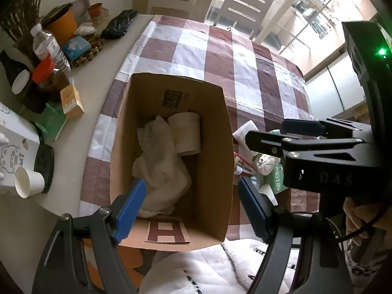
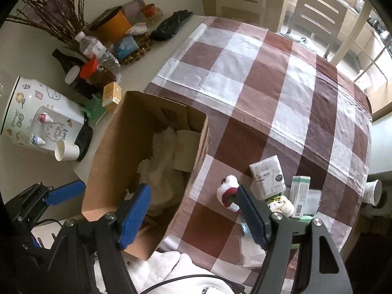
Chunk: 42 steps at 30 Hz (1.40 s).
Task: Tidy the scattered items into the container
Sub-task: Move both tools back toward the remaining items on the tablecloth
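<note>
1. Left hand-held gripper [image 1: 191, 208]: pointed steeply down over the cardboard box [image 1: 227, 161]. Jaws stood wide apart, nothing between the blue pads [image 1: 129, 210]; 1 pad hung over the box interior, the other just outside its right wall.

2. Right hand-held gripper [image 2: 192, 214]: pointed steeply down, jaws wide apart and empty. 1 pad hung over the near corner of the box [image 2: 103, 156], the other over the checked cloth [image 2: 269, 73] beside the scattered items.

3. Cardboard box: open-topped, upright on the checked cloth at the bench [image 1: 73, 147] edge, directly beneath the left hand-held gripper and to the left of the right one.

4. Box contents: 1 white fluffy cloth [image 1: 161, 161], crumpled along the floor of the box below the left hand-held gripper's pads; 1 pale cylindrical roll [image 1: 186, 132] lying on its side beyond it, touching the cloth.

5. Items outside the box, right of both hand-held grippers: 1 small white-and-red plush toy [image 2: 229, 191], just ahead of the right pad; 1 white carton [image 2: 268, 176]; 1 slim green-and-white carton [image 2: 301, 196]; 1 small plush figure [image 2: 280, 204] between the cartons.

6. Bench clutter, far left of the grippers: 1 water bottle [image 2: 95, 47], 1 paper cup [image 2: 66, 150] on its side, 1 decorated white container [image 2: 39, 112].

7. Person: white garment [image 1: 208, 269] below the grippers.
</note>
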Tool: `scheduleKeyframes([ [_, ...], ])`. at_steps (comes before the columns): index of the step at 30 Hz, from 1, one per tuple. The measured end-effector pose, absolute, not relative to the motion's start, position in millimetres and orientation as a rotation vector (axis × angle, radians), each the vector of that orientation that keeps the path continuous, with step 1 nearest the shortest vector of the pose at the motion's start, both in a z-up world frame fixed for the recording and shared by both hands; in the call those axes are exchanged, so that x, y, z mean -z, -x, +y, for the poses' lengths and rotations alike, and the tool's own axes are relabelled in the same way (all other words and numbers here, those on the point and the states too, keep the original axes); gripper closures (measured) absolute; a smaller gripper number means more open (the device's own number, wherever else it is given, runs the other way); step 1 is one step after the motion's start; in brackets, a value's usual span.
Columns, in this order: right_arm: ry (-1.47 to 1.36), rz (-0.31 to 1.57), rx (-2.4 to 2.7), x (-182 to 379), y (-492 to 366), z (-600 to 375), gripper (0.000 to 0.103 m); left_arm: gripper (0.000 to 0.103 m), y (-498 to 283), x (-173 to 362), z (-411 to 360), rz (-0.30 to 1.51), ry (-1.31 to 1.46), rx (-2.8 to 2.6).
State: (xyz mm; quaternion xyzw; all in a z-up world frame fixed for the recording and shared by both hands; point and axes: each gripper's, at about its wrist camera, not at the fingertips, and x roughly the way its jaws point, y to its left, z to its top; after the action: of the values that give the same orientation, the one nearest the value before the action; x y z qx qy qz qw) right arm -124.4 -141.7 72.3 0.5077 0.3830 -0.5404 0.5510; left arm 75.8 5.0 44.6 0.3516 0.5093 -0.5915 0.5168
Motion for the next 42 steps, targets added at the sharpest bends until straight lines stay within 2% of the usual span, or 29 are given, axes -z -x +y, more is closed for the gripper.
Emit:
scheduleKeyframes([
  [27, -1.207, 0.907, 1.311, -70.6, 143.8, -108.5, 0.029, 0.024, -62.5, -49.8, 8.9, 1.187, -0.896, 1.397],
  [42, -1.279, 0.843, 1.389, -66.8, 189.6, -60.0, 0.028, 0.024, -5.5, -45.8, 14.2, 1.174, -0.987, 1.472],
])
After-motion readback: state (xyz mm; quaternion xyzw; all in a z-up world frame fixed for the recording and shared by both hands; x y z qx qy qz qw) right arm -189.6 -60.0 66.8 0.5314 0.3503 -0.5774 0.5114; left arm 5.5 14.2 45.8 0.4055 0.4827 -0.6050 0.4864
